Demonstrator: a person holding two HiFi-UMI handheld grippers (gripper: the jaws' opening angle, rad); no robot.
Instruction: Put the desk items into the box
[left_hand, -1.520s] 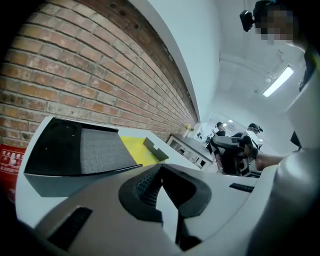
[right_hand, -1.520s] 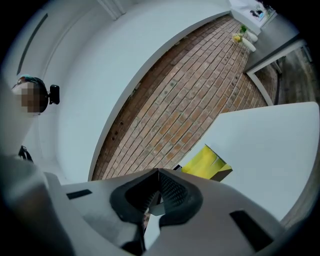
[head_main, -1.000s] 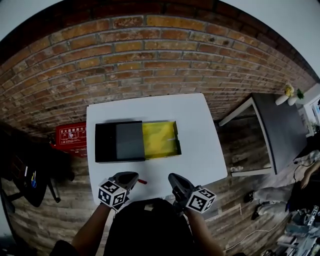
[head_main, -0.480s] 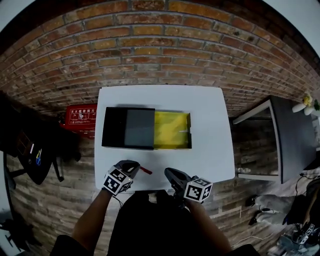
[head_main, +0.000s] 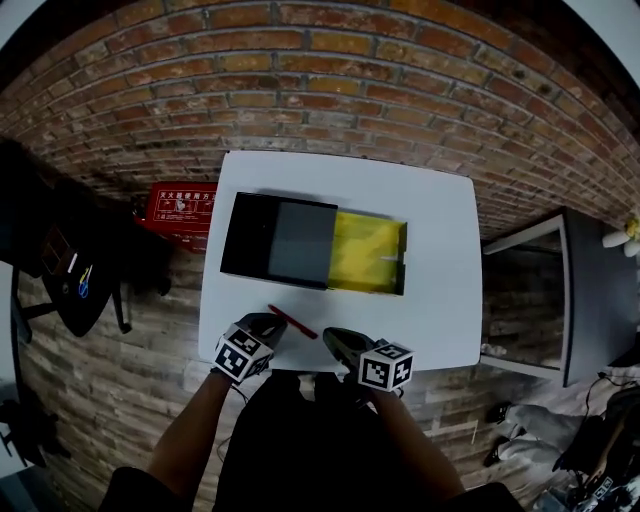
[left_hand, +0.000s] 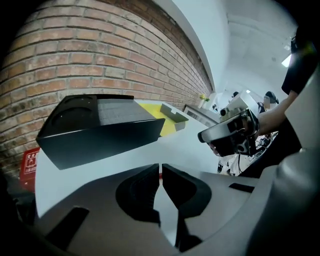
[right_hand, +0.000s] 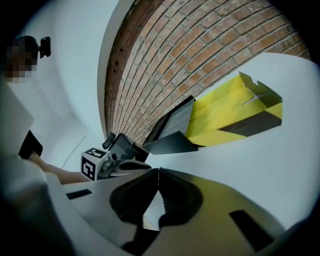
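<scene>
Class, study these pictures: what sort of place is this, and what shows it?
Probably an indoor workroom or studio: a plain white table against a bare brick wall, a red box on the plank floor beside it, and a grey desk nearby.

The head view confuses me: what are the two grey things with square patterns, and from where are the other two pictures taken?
A person is at a white table, a head camera looking down. The person holds two two-jaw grippers; the patterned cubes belong to them. The left gripper and right gripper each carry a camera looking along its jaws: the other two pictures. Both pairs of jaws are together, holding nothing. On the table lie a red pen, just ahead of the left gripper, and a black box with its yellow tray slid out.
</scene>
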